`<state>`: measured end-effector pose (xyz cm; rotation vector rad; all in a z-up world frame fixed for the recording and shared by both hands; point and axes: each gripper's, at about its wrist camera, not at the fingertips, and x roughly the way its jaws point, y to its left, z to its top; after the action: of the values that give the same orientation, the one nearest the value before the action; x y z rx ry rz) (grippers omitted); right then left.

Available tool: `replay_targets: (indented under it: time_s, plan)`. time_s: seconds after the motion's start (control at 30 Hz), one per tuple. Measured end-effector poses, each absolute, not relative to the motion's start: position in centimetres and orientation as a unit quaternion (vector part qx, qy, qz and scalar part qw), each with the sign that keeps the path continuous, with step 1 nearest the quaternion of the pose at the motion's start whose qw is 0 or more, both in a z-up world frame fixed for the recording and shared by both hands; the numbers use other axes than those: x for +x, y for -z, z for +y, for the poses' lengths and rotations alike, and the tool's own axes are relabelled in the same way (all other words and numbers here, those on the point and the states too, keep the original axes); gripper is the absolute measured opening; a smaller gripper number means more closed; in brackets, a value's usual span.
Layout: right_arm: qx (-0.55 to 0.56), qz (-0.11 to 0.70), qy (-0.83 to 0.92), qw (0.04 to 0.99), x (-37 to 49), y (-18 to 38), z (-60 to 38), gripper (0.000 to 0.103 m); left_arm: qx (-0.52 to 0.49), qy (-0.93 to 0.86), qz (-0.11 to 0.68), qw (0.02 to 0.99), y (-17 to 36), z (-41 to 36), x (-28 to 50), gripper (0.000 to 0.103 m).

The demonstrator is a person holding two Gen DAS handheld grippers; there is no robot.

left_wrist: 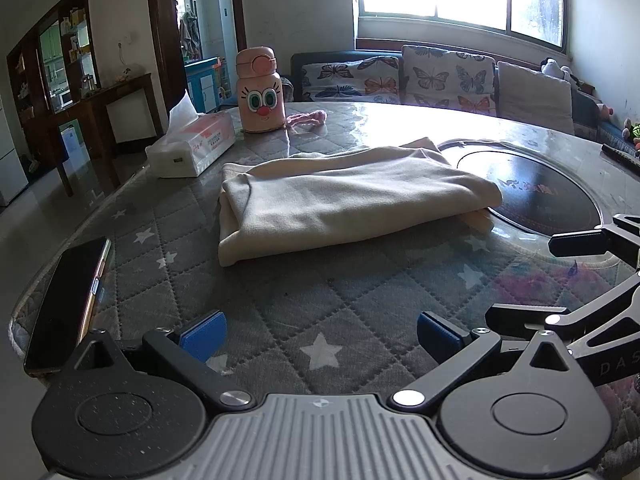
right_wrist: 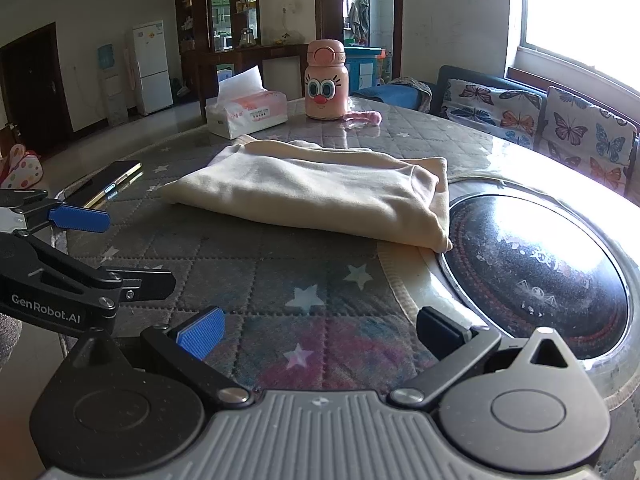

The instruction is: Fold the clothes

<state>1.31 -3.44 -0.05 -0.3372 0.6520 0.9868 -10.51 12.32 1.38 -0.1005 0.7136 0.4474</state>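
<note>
A cream garment (left_wrist: pixel 348 204) lies folded into a flat rectangle on the quilted star-patterned table cover (left_wrist: pixel 248 304); it also shows in the right wrist view (right_wrist: pixel 320 196), its right end overlapping the rim of the dark glass inset. My left gripper (left_wrist: pixel 320 338) is open and empty, held low over the cover in front of the garment. My right gripper (right_wrist: pixel 320 334) is open and empty too, beside the left one. The right gripper's black arm (left_wrist: pixel 592 284) shows at the left view's right edge. The left gripper's blue pad (right_wrist: pixel 80 218) shows at the right view's left edge.
A phone (left_wrist: pixel 68 304) lies near the table's left edge. A tissue box (left_wrist: pixel 192 146), a pink cartoon bottle (left_wrist: pixel 260 92) and a pink strap (left_wrist: pixel 308 118) stand behind the garment. A round dark glass inset (right_wrist: pixel 532 268) is at the right. A butterfly sofa (left_wrist: pixel 440 76) stands beyond.
</note>
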Motion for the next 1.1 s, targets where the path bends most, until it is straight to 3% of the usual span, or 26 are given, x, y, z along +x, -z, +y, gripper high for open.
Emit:
replay_targets:
  time_s: [1.1]
  plan:
    - [-0.152, 0.315, -0.461, 0.815, 1.50, 0.48, -3.28, 0.103, -0.051, -0.230, 0.332, 0.913, -1.53, 12.94, -10.53, 0.103]
